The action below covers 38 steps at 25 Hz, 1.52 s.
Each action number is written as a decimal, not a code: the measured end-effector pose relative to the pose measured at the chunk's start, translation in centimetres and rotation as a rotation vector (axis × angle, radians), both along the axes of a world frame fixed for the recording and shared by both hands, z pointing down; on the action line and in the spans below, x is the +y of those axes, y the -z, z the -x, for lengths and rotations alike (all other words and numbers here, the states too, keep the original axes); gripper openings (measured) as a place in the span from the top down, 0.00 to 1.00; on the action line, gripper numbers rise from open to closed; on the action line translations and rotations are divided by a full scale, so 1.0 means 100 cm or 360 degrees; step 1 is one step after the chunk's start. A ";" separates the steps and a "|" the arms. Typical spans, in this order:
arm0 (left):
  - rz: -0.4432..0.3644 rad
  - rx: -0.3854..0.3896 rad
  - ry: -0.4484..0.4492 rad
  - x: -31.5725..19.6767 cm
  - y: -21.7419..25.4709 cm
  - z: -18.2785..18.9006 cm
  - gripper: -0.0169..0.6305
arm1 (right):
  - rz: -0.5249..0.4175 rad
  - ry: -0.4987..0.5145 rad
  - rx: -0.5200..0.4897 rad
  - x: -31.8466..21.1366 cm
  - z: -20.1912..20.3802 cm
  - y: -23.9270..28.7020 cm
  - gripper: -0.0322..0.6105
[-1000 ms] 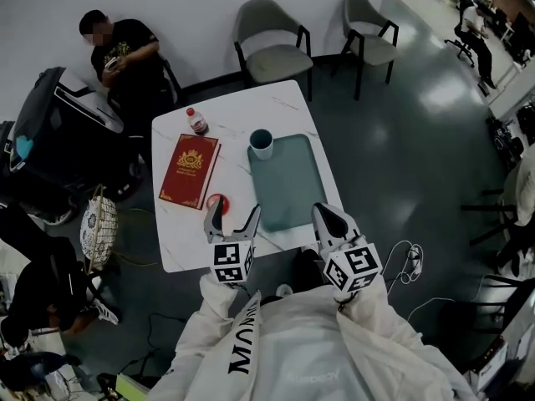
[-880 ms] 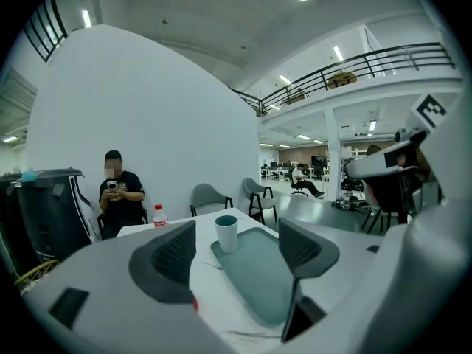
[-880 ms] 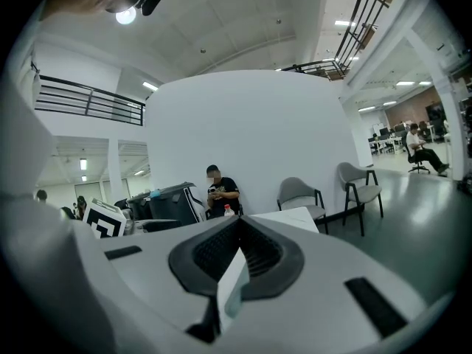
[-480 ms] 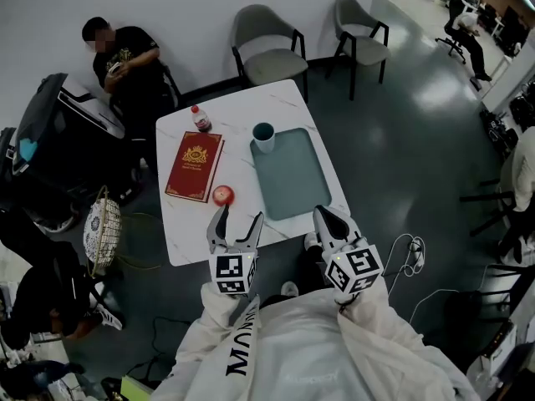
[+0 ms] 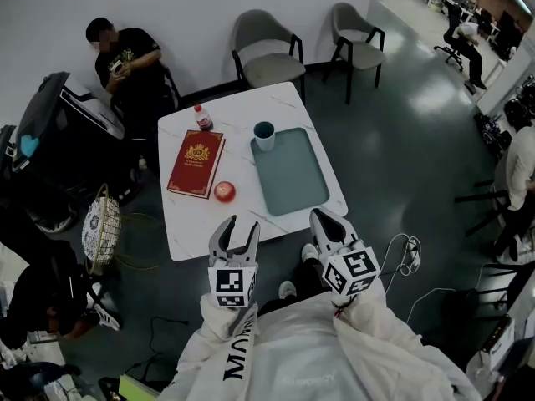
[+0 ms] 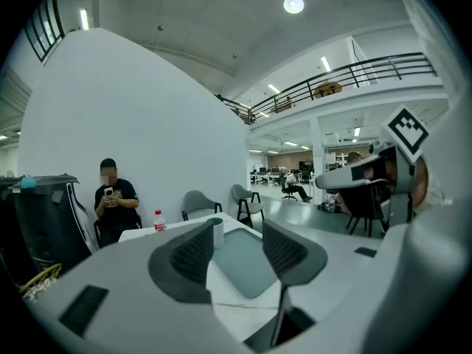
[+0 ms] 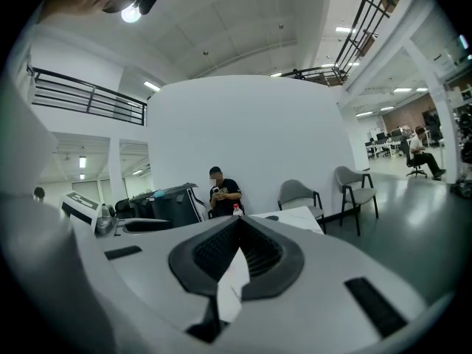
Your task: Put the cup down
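Observation:
The cup (image 5: 264, 134), pale with a dark inside, stands upright on the white table (image 5: 251, 107) at the far left corner of the teal tray (image 5: 290, 172). My left gripper (image 5: 238, 230) hovers at the table's near edge, well short of the cup. Its jaws are closing with nothing between them. In the left gripper view the cup (image 6: 217, 231) shows beyond the left gripper (image 6: 237, 251), past the tray (image 6: 234, 271). My right gripper (image 5: 322, 217) is at the table's near right edge. In its own view the right gripper (image 7: 237, 227) has its pads together and holds nothing.
On the table's left side lie a red book (image 5: 195, 164), a red apple (image 5: 224, 191) and a small bottle (image 5: 201, 119). Two chairs (image 5: 269, 53) (image 5: 355, 32) stand behind the table. A seated person (image 5: 125, 57), dark luggage (image 5: 58, 140) and a basket (image 5: 99, 228) are at left.
The left gripper's jaws have narrowed from wide apart to a small gap. Both grippers have drifted slightly back toward me from the table. The cup has not moved.

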<state>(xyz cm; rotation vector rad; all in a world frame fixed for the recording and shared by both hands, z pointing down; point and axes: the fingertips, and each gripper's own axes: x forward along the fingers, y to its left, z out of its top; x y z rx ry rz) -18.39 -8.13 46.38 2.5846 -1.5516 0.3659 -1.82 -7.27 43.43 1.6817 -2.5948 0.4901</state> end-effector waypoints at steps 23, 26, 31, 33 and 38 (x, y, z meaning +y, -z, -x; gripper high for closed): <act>-0.0046 -0.0011 -0.0013 0.024 0.020 -0.054 0.95 | -0.0048 0.0041 0.0049 0.017 -0.020 0.016 0.94; -0.0054 -0.0017 0.0013 0.021 0.023 -0.061 0.95 | -0.0065 0.0062 0.0055 0.014 -0.028 0.019 0.94; -0.0042 -0.0034 0.0053 0.018 0.022 -0.073 0.95 | -0.0082 0.0088 0.0045 0.010 -0.042 0.023 0.94; -0.0046 -0.0044 0.0054 0.016 0.023 -0.079 0.95 | -0.0084 0.0095 0.0037 0.009 -0.047 0.024 0.94; -0.0065 -0.0063 0.0048 0.015 0.030 -0.091 0.95 | -0.0079 0.0117 0.0016 0.010 -0.054 0.022 0.94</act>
